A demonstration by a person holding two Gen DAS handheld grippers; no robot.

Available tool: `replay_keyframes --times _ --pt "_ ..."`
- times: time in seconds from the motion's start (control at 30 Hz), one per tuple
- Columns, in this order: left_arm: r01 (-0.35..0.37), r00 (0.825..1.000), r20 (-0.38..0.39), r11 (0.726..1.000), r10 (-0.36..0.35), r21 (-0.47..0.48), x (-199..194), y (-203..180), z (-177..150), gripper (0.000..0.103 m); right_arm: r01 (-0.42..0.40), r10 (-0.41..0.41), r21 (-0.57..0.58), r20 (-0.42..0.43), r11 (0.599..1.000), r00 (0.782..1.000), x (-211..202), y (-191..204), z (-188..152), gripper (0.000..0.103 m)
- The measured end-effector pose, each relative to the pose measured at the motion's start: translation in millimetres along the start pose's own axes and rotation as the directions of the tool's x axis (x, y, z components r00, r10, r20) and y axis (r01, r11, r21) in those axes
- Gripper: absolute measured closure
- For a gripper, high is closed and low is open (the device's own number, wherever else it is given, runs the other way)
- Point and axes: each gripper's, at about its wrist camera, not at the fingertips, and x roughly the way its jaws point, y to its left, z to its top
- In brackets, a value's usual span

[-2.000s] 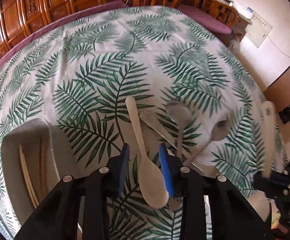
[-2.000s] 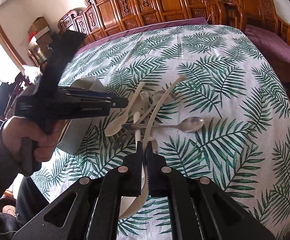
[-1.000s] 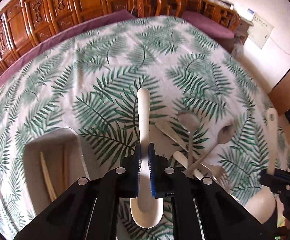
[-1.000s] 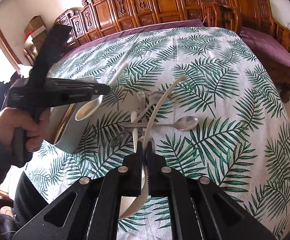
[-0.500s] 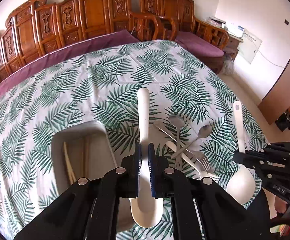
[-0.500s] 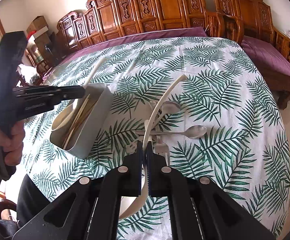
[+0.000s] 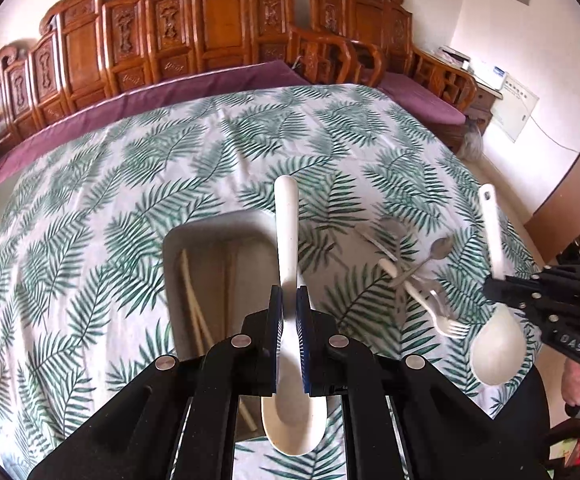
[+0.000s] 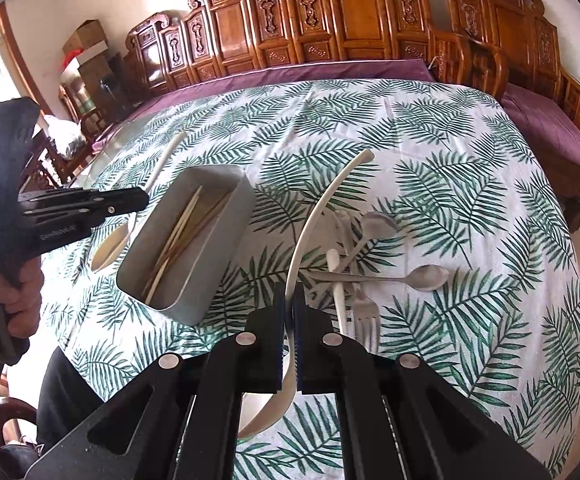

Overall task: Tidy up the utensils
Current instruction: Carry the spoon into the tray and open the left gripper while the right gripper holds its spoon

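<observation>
1. Green palm-leaf tablecloth (image 8: 430,184) covers the whole table.
2. Grey rectangular bin (image 8: 209,248) stands on the cloth with pale chopsticks (image 8: 177,236) lying inside.
3. Left gripper (image 7: 290,312) is clenched on a white spoon (image 7: 287,240), held above the bin's right edge.
4. Right gripper (image 8: 288,312) is clenched on a curved white ladle (image 8: 322,208), raised over the table.
5. Loose metal spoons and a fork (image 8: 366,312) lie heaped right of the bin.
</observation>
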Motion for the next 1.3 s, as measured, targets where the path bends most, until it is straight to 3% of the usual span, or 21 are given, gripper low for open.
replay_keyframes --times 0.7,1.0,1.3 --pt "-0.016 0.999 -0.047 0.996 0.012 -0.088 26.8 37.5 -24.6 0.096 -0.027 0.024 -0.076 -0.039 0.997 0.999 15.4 41.5 12.9 0.098" --pt "-0.047 0.999 -0.013 0.994 0.046 -0.096 9.7 47.4 -30.1 0.096 -0.034 0.028 -0.103 -0.055 0.994 0.998 25.7 56.5 19.9 0.098" --pt "-0.064 0.997 0.030 0.984 0.070 -0.168 -23.7 75.9 -47.0 0.096 -0.065 0.056 -0.144 -0.063 0.988 0.996 39.7 83.4 32.1 0.098"
